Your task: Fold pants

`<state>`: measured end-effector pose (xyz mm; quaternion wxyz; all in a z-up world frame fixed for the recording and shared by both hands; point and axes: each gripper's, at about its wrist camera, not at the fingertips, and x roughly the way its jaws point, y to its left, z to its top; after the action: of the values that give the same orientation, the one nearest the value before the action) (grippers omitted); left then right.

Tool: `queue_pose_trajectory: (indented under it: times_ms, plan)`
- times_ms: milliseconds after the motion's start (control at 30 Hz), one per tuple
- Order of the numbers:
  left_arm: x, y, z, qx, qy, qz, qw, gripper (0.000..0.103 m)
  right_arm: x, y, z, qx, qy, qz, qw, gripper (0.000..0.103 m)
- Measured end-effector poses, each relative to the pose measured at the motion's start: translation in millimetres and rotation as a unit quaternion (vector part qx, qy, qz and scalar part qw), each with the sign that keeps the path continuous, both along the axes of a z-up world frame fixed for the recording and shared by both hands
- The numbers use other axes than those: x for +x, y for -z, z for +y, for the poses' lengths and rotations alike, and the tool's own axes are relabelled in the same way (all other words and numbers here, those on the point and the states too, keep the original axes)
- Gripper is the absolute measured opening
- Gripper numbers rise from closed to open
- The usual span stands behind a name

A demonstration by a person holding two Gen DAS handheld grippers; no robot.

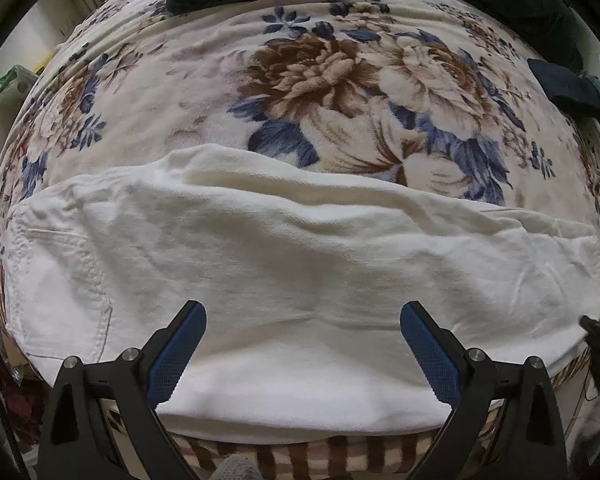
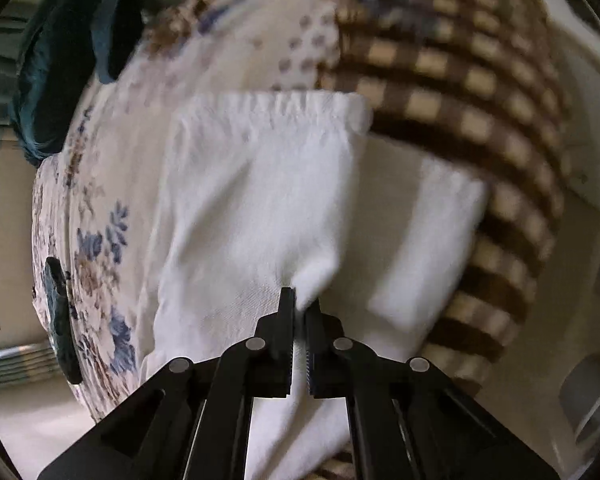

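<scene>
On the floral blanket [image 1: 340, 80], white pants [image 1: 300, 260] under wide-open left hand-held gripper [image 1: 302, 320], right hand-held gripper [image 2: 300, 300] pinching their fabric

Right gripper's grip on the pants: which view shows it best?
Right wrist view: the right gripper fingers are shut on a pinch of the white pants. Left wrist view shows the pants spread, only a dark sliver at its right edge.

Likely a home bedroom: floral blanket [image 1: 340, 80] covering a bed.
</scene>
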<state>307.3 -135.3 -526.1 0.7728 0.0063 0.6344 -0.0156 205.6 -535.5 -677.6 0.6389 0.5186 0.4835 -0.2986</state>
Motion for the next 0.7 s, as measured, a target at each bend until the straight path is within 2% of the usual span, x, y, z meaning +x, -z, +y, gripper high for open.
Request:
queue_pose_trajectory:
  times_ms: [133,200,267,333,367,400,433,500,600,700]
  plan:
    - [-5,0,-4,-0.005,0.006,0.004,1.0,0.1,-32,-38,-3,-0.02,0.007,0.006,1.0,0.004]
    - [-7,1,-5,-0.004,0.01,0.007,0.9999,0.1,-42,-34,-4,-0.015,0.008,0.02,1.0,0.004]
    - [-8,2,-4,-0.004,0.009,0.008,0.9999,0.1,-39,-12,-5,-0.003,-0.026,0.055,0.998,0.005]
    - [-9,1,0,-0.006,0.007,0.007,0.9999,0.1,-31,5,-4,0.024,-0.042,0.079,0.996,0.018]
    - [-9,-1,4,-0.006,0.007,0.004,1.0,0.1,-27,6,-4,0.026,-0.046,0.089,0.995,0.021]
    - [-8,-4,10,-0.005,0.005,0.001,1.0,0.1,-24,2,-2,0.02,-0.049,0.089,0.995,0.033]
    - [-9,-6,16,-0.006,0.002,-0.002,1.0,0.1,-19,-6,2,0.007,-0.056,0.09,0.994,0.051]
    - [-9,-14,43,-0.012,-0.017,0.0,0.9998,0.1,-7,-27,19,-0.028,-0.078,0.092,0.992,0.064]
    - [-11,-25,90,-0.004,-0.053,0.0,0.9986,0.1,18,-47,70,-0.051,-0.138,0.086,0.985,0.064]
    - [-17,-32,155,0.024,-0.1,0.005,0.9947,0.1,39,-48,145,-0.003,-0.202,0.071,0.977,0.064]
